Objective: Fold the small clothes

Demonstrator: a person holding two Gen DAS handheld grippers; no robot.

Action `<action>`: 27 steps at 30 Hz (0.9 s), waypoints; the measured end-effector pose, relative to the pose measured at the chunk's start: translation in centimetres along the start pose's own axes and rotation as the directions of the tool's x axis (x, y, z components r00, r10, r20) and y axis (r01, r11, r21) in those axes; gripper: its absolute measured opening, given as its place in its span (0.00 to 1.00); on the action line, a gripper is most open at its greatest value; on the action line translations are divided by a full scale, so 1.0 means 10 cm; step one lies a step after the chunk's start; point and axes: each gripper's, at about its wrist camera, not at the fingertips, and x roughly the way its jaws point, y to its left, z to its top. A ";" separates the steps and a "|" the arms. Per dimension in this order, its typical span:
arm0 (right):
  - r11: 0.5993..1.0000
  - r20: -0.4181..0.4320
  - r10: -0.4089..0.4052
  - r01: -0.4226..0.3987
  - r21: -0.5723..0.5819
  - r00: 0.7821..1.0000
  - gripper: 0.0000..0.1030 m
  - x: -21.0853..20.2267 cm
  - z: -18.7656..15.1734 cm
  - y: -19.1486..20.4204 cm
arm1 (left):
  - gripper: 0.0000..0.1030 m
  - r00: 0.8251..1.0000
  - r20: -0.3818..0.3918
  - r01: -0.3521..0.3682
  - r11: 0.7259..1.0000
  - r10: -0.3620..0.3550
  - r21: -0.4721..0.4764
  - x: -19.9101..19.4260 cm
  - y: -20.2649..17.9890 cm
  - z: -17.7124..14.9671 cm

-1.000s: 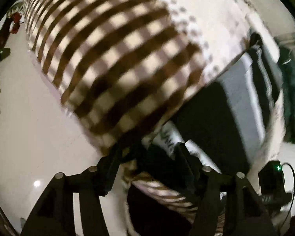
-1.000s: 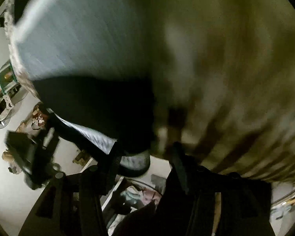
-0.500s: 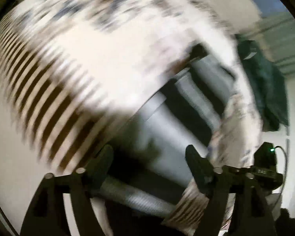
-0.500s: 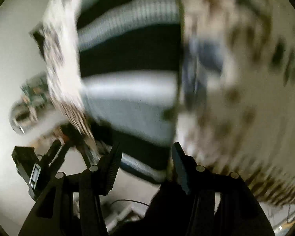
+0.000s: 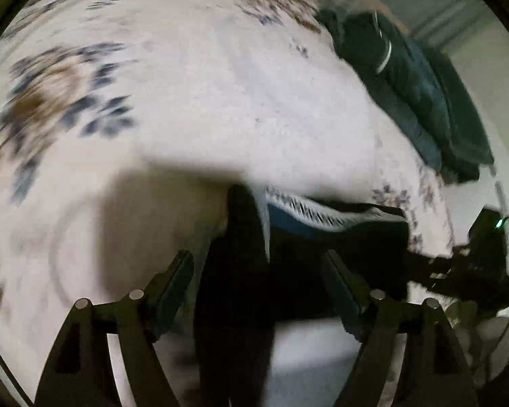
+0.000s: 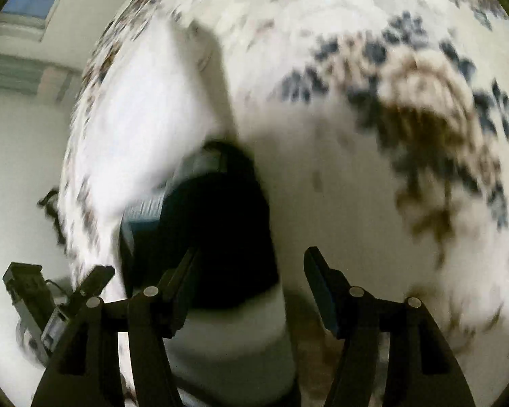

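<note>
From your left wrist camera, your left gripper (image 5: 258, 291) points down at a white cloth with blue and brown flower prints (image 5: 173, 95), and the whole picture is smeared by motion. Its jaws stand wide apart, and nothing is pinched between the pads. A black and white striped garment (image 5: 322, 237) lies on the cloth just ahead of the fingertips, with a toothed white edge along its far side; a dark strip of it runs down between the two fingers, but neither pad presses on it. A heap of dark green clothing (image 5: 417, 81) sits at the far right edge of the cloth, well apart from the striped piece. Your right gripper (image 5: 471, 268) shows at the right rim, its state unreadable there. From your right wrist camera, your right gripper (image 6: 251, 285) also points down, and its jaws are opening. The same garment (image 6: 217, 227) lies folded, black with a white band nearest you, ahead of the left finger and reaching partway into the gap, gripped by neither pad.
</note>
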 end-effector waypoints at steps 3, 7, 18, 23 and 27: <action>1.000 -0.018 0.001 0.000 0.010 1.000 0.62 0.18 0.20 0.05 | 0.07 1.000 -0.028 0.008 0.998 -0.006 0.070 0.18 -0.04 0.08; 0.994 0.054 -0.070 0.074 -0.079 0.996 0.32 0.24 0.26 0.21 | 0.06 0.998 0.048 0.041 0.993 -0.047 0.111 -0.06 -0.05 0.05; 0.962 0.059 -0.213 0.220 -0.162 0.975 0.10 0.47 0.38 0.52 | 0.07 0.998 0.023 0.057 0.998 -0.057 0.002 0.00 0.37 0.08; 0.981 -0.025 -0.167 0.163 -0.102 0.986 0.36 0.37 0.43 0.41 | 0.16 0.996 -0.015 0.084 0.995 -0.085 -0.061 -0.01 0.40 0.10; 0.994 -0.056 -0.076 0.072 -0.077 0.996 0.46 -0.06 0.08 0.25 | 0.65 0.989 0.058 0.142 0.982 -0.136 -0.123 -0.49 0.44 -0.03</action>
